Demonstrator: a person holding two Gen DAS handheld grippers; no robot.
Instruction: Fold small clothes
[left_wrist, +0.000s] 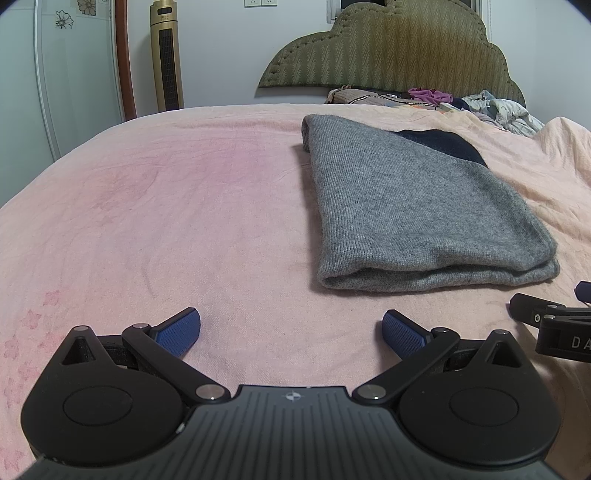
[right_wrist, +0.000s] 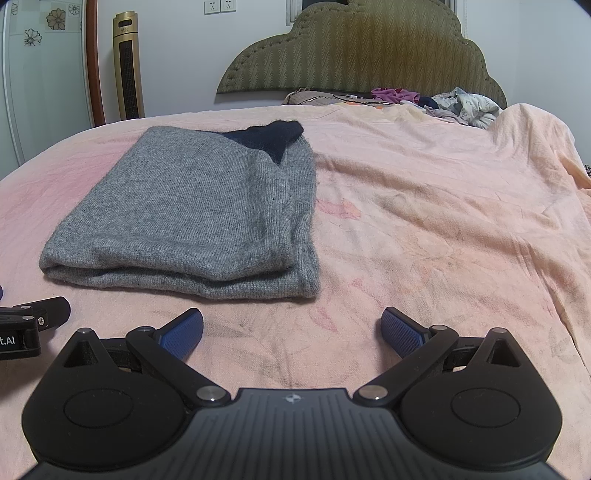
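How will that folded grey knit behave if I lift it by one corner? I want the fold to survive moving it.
The grey knit looks soft and limp, so a one-corner lift would probably let its stacked layers sag open. Its fuzzy surface should grip the pink bedspread, so pushing may bunch it rather than slide it. Both the left gripper and right gripper are open; supporting two edges seems safer.

A dark blue garment (right_wrist: 271, 142) lies mostly hidden under the folded grey sweater (right_wrist: 192, 206), only its corner showing at twelve o'clock. The right gripper (left_wrist: 554, 325) is cut off at three o'clock in the left view, its lettering incomplete. The clothes pile (right_wrist: 443, 101) by the headboard (right_wrist: 362, 55) is too jumbled to sort.
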